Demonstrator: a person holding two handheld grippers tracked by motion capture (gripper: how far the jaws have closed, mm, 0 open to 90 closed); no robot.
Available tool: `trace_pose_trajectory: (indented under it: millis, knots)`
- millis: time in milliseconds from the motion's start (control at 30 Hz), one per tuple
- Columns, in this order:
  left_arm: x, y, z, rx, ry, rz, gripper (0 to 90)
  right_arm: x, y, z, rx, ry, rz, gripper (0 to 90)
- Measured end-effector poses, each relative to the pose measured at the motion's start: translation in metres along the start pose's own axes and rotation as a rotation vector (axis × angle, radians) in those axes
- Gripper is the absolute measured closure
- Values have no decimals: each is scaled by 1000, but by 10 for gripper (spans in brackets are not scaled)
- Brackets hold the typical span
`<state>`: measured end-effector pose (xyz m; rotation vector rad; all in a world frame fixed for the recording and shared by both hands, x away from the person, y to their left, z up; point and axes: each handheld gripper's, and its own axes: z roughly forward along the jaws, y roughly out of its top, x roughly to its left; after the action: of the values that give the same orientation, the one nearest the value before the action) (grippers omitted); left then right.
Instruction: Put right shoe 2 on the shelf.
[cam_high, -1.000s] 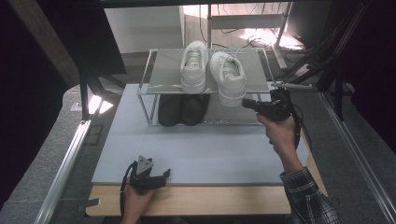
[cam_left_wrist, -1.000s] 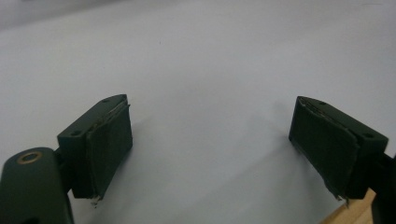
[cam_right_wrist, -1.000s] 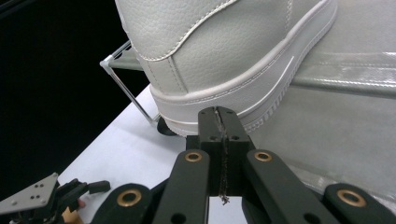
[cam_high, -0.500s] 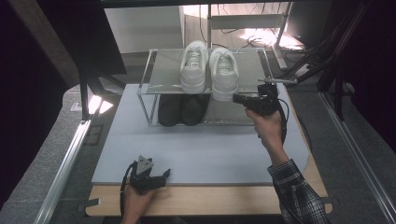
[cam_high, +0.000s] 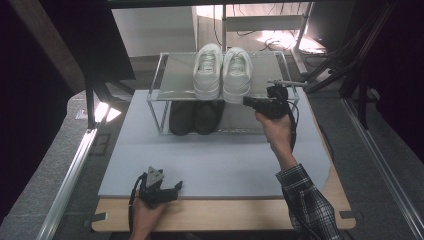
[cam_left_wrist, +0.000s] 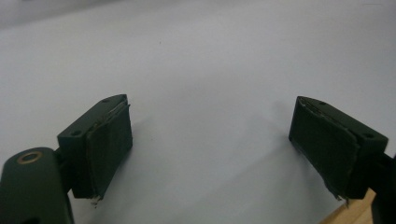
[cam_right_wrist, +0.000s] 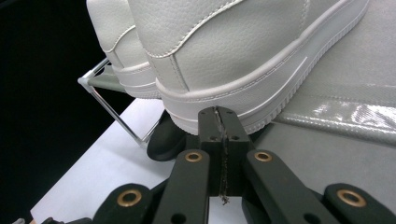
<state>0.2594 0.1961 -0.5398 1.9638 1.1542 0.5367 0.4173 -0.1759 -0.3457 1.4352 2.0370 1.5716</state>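
Note:
A pair of white sneakers (cam_high: 207, 70) (cam_high: 236, 72) stands on the top shelf of a wire shoe rack (cam_high: 170, 75), heels toward me. A pair of black shoes (cam_high: 195, 117) sits on the shelf below. My right gripper (cam_high: 246, 100) is shut with nothing in it. Its tip (cam_right_wrist: 219, 112) is right at the heel edge of the right white sneaker's sole (cam_right_wrist: 243, 51). My left gripper (cam_high: 176, 186) rests on the grey mat near the front edge, and its jaws (cam_left_wrist: 210, 135) stand wide open over bare mat.
The grey mat (cam_high: 215, 160) lies on a wooden table (cam_high: 225, 215). The rack's shelf (cam_right_wrist: 336, 93) runs on to the right of the sneakers. A black shoe's heel (cam_right_wrist: 166, 140) shows under the shelf. Dark metal frames stand at both sides.
My right gripper moved left, up to the right white sneaker's heel. That sneaker's heel has swung left and it now lies straight beside its mate. The left gripper kept still.

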Motion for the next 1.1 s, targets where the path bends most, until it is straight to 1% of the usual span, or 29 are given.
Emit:
trace_pose_trajectory:
  millis: [67, 200, 300, 333, 467, 500, 533, 567, 600, 633, 767, 867, 933, 1100]
  knots:
    - [0, 0, 0, 0, 0, 0, 130, 1, 0, 0, -1, -4, 9, 895]
    - [0, 0, 0, 0, 1, 0, 130, 3, -1, 4, -7, 8, 18, 895]
    - [0, 0, 0, 0, 0, 0, 130, 6, -1, 8, -4, 13, 17, 895]
    - [0, 0, 0, 0, 0, 0, 130, 7, -1, 9, -5, 10, 8, 895]
    - [0, 0, 0, 0, 0, 0, 130, 9, 2, 11, -6, -24, -3, 896]
    - [0, 0, 0, 0, 0, 0, 130, 9, 2, 12, -10, -44, -7, 896]
    - [0, 0, 0, 0, 1, 0, 130, 8, 3, 12, -12, -52, -10, 896]
    - [0, 0, 0, 0, 0, 0, 130, 7, 3, 14, -14, -52, -6, 896]
    - [0, 0, 0, 0, 0, 0, 130, 6, 4, 15, -14, -39, 12, 895]
    - [0, 0, 0, 0, 0, 0, 130, 6, 4, 15, -12, -36, 15, 895]
    - [0, 0, 0, 0, 1, 0, 130, 9, 3, 16, -16, -41, 17, 895]
    - [0, 0, 0, 0, 0, 0, 130, 6, 3, 15, -14, -26, 22, 892]
    - [0, 0, 0, -1, 0, 0, 130, 6, 3, 14, -8, -14, 22, 874]
    - [0, 0, 0, -1, 0, 0, 130, 6, 4, 14, -4, -4, 13, 853]
